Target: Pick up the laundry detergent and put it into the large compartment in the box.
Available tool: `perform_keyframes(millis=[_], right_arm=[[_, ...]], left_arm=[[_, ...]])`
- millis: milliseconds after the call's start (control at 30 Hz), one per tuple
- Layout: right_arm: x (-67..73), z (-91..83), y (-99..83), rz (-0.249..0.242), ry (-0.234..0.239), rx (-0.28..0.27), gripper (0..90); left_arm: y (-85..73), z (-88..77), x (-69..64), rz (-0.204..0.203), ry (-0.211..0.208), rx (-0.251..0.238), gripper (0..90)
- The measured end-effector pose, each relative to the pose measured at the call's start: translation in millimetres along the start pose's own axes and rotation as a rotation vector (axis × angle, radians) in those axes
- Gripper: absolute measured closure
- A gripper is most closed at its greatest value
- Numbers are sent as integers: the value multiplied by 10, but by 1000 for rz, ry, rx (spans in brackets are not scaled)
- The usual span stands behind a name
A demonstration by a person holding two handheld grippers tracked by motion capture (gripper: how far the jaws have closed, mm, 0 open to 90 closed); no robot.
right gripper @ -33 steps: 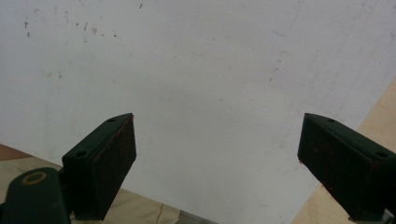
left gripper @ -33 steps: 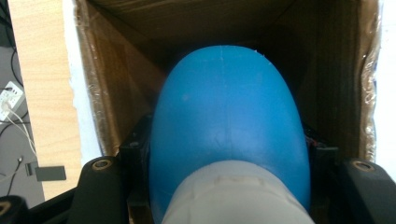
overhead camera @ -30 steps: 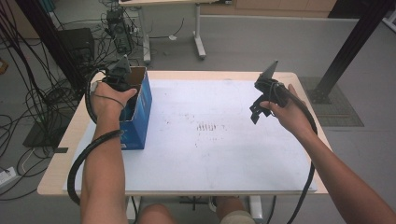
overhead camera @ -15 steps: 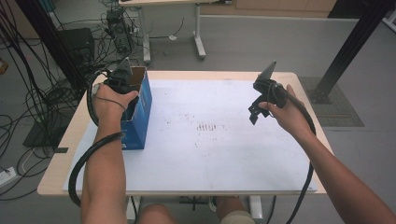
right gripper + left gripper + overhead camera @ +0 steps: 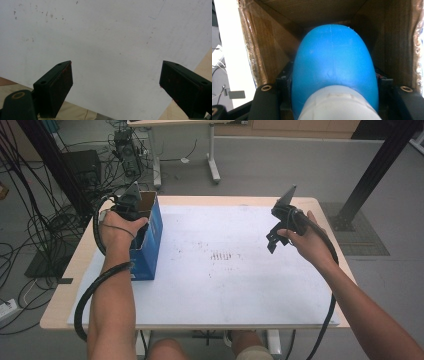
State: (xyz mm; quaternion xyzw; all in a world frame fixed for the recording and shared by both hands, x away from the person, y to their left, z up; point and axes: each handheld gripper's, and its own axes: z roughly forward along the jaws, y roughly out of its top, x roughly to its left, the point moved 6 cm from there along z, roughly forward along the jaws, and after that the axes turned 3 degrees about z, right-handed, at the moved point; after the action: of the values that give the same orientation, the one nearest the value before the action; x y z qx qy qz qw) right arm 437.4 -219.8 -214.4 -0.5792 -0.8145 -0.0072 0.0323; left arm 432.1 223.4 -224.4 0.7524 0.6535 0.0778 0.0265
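Left gripper (image 5: 131,206): clamped on a blue object (image 5: 334,65) with a white end, lowered into the open cardboard box (image 5: 149,236).
Box: set at the table's (image 5: 210,315) left edge.
Right gripper (image 5: 116,85): held above the white mat (image 5: 230,270), jaws spread wide, nothing grasped.

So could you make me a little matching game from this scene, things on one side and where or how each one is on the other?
Things:
1. blue round object
2. left gripper
3. right gripper
4. blue box

States or places:
a. held above the white table top, jaws wide apart with nothing between them
b. stands at the table's left edge, open at the top
c. clamped between two black jaws, down inside brown cardboard walls
d. reaches into the open box

Pairs: 1-c, 2-d, 3-a, 4-b
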Motion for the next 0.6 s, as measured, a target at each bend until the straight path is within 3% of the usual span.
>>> perform_keyframes(millis=[600], right_arm=[[-9,-13,-11,0,0,-4,113]], left_arm=[[-10,2,21,-5,-2,-5,377]])
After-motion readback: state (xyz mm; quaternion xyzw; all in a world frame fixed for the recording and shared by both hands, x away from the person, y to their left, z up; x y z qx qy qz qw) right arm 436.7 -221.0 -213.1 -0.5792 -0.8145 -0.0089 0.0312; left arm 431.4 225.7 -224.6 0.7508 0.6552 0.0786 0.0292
